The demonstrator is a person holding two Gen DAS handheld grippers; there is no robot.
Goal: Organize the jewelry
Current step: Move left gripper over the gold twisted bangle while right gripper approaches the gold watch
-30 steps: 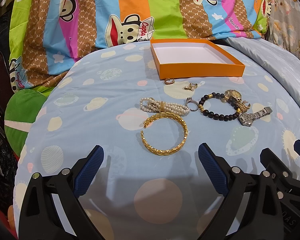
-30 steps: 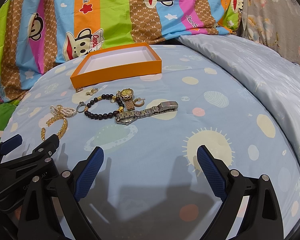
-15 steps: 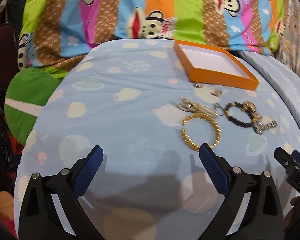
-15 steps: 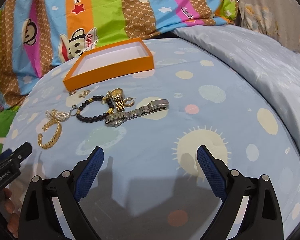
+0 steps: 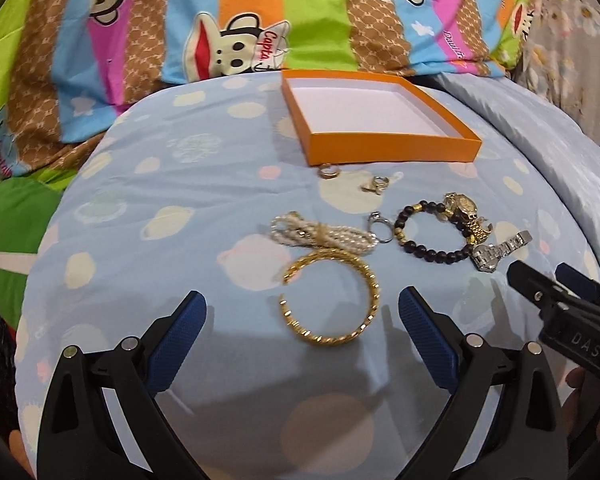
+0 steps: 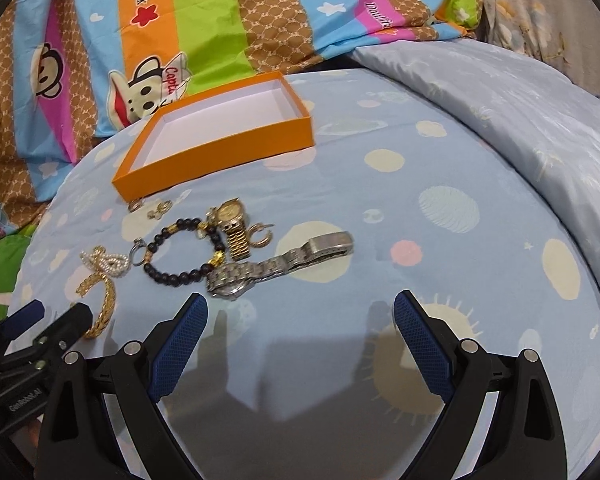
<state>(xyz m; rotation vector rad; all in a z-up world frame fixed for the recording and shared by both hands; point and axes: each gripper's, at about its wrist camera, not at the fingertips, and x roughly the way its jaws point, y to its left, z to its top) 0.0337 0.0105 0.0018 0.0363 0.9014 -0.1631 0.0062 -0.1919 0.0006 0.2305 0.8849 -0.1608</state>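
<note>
An empty orange box sits at the back of the blue planet-print bedding. In front of it lie a gold bangle, a pearl bracelet, a black bead bracelet, a gold watch, a silver watch, a silver ring and small rings. My left gripper stands open just short of the gold bangle. My right gripper stands open just short of the silver watch. Neither holds anything.
A striped cartoon-monkey blanket rises behind the box. A pale blue quilt slopes up at the right. A green cushion lies past the bedding's left edge. Each gripper shows at the edge of the other's view.
The left gripper swung left and away, then came back, and now sits closer to the gold bangle. The right gripper moved forward toward the silver watch. No jewelry has moved.
</note>
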